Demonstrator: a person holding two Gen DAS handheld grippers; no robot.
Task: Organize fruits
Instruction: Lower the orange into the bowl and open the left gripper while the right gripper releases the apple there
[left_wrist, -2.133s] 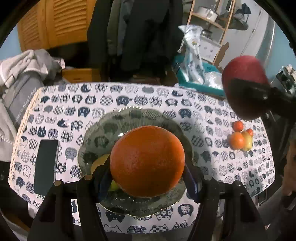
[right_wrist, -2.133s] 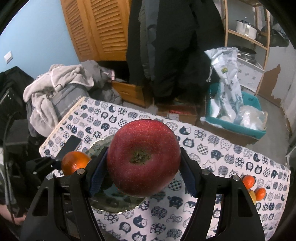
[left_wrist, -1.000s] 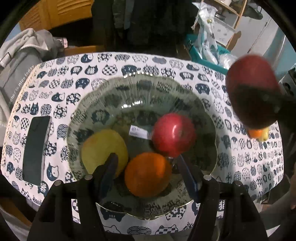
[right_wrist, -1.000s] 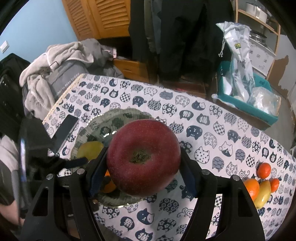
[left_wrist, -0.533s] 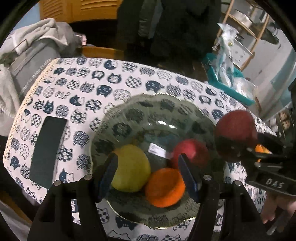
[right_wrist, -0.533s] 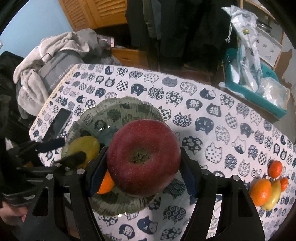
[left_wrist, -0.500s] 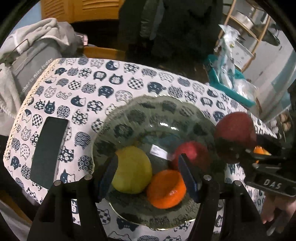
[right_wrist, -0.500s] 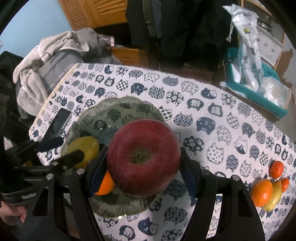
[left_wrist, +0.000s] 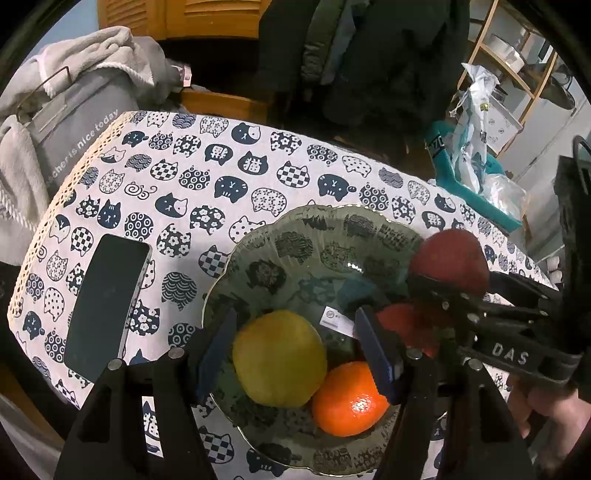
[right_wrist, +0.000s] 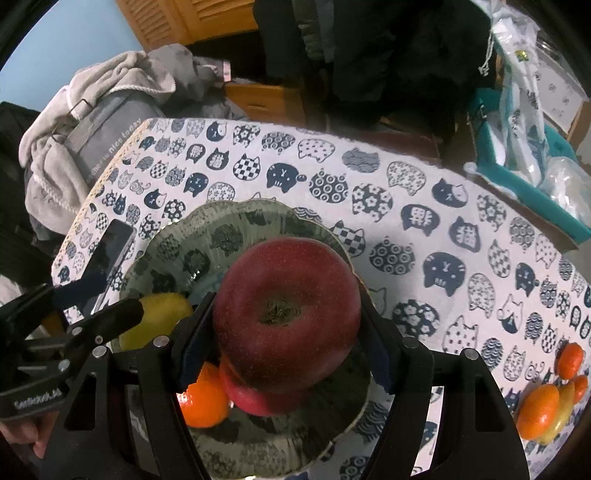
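Observation:
A patterned glass bowl (left_wrist: 314, 221) (right_wrist: 221, 210) on the cat-print tablecloth holds a yellow fruit (left_wrist: 279, 358) (right_wrist: 159, 317), an orange (left_wrist: 349, 398) (right_wrist: 203, 398) and a red apple (left_wrist: 402, 328) (right_wrist: 255, 395). My left gripper (left_wrist: 295, 347) (right_wrist: 110, 295) hovers open over the bowl's near left side. The yellow fruit shows between its fingers, untouched. My right gripper (right_wrist: 286, 332) is shut on a large dark red apple (right_wrist: 286, 317) (left_wrist: 448, 258), held just above the bowl's right side, over the smaller apple.
A black phone (left_wrist: 105, 302) (right_wrist: 114, 240) lies left of the bowl. Several small oranges and a yellow fruit (right_wrist: 550, 395) sit at the table's right end. Grey towels and a bag (left_wrist: 74, 110) crowd the left edge. A teal bin with plastic bags (left_wrist: 476, 177) stands beyond.
My left gripper let the orange go in the bowl and slid left, empty, rolling a little. My right gripper brought the large apple down over the bowl.

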